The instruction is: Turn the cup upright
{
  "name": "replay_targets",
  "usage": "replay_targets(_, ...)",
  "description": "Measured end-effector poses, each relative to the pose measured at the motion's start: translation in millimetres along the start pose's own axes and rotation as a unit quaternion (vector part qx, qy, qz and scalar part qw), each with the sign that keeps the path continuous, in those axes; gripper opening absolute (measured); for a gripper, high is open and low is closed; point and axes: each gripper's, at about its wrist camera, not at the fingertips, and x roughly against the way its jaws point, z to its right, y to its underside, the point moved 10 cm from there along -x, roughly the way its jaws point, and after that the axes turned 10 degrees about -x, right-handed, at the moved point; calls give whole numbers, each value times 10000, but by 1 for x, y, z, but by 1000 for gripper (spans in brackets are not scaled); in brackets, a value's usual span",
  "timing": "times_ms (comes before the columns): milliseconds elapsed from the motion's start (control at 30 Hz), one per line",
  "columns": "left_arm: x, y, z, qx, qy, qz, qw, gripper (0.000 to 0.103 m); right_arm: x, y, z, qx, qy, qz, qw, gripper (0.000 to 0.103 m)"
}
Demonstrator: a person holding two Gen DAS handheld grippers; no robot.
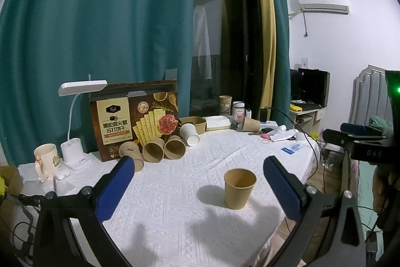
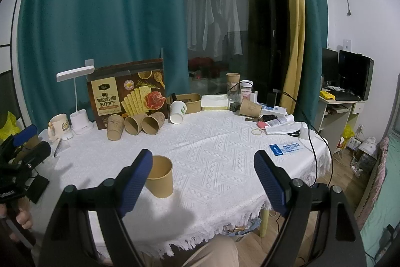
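A brown paper cup [image 1: 239, 188] stands upright, mouth up, on the white tablecloth [image 1: 175, 192]; it also shows in the right wrist view [image 2: 160, 175]. My left gripper [image 1: 198, 168] is open and empty above the table, the cup between its fingers but nearer the right one. My right gripper [image 2: 203, 165] is open and empty, its left finger just in front of the cup. Each gripper shows at the edge of the other's view.
Several paper cups [image 1: 160, 148] lie on their sides by a cracker box [image 1: 135, 119] at the back. A white cup [image 1: 190, 134], a mug [image 1: 46, 160], a desk lamp [image 1: 75, 137], a jar, papers and cables crowd the far edge.
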Motion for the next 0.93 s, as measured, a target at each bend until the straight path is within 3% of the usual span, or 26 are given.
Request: replay_targets(933, 1, -1, 7, 51, 87, 11, 9999, 103, -9, 3, 4, -11, -33, -60, 10000, 81)
